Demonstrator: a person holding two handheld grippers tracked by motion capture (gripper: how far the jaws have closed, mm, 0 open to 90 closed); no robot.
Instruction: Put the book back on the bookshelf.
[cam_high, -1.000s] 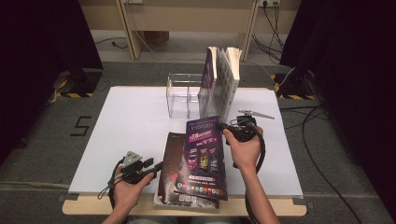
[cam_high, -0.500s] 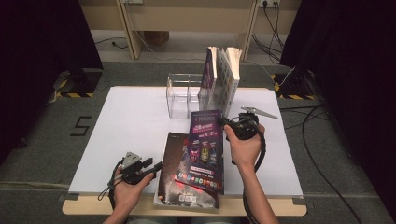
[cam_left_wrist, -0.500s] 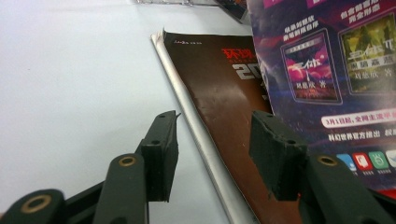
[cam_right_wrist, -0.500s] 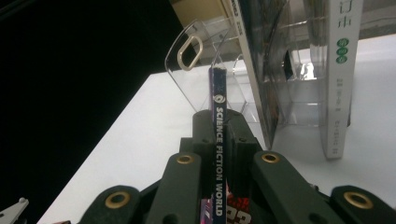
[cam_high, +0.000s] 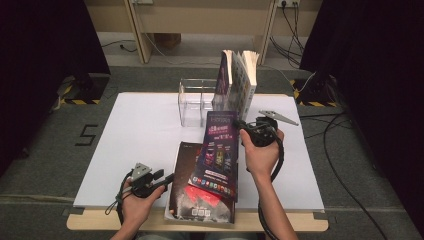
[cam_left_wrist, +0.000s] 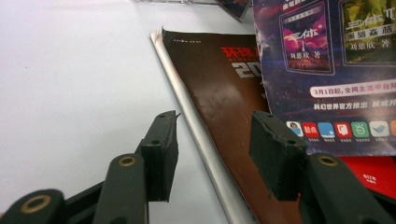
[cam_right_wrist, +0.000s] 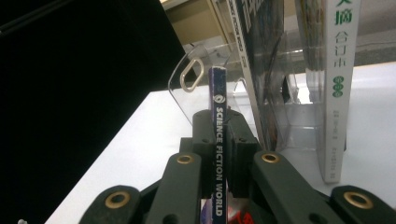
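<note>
Two magazines in work: a thin purple glossy magazine (cam_high: 220, 150) in my right gripper (cam_high: 252, 131), and a brown-and-red glossy magazine (cam_high: 192, 192) lying flat under it.
Right gripper: clenched on the spine of the purple magazine, which reads "SCIENCE FICTION WORLD" in the right gripper view (cam_right_wrist: 218, 154); the jaws pinch it from both faces.
Why held so: I grip at the spine so the pages hang together and the magazine stands on edge, tilted, its lower corner over the brown one.
Left gripper (cam_high: 162, 179): released, jaws apart, nothing between them; it rests at nine o'clock of the brown magazine, its silver spine edge (cam_left_wrist: 196, 135) running between the jaws.
Destination, my judgement: the clear acrylic rack (cam_high: 196, 102) at twelve o'clock, where tall upright books (cam_high: 240, 82) already stand in the right-hand part.
Open room: the rack's left compartment looks free; the white table sheet (cam_high: 135, 135) from nine to eleven o'clock is bare.
Edges: the brown magazine's near edge lies at the sheet's six o'clock border.
</note>
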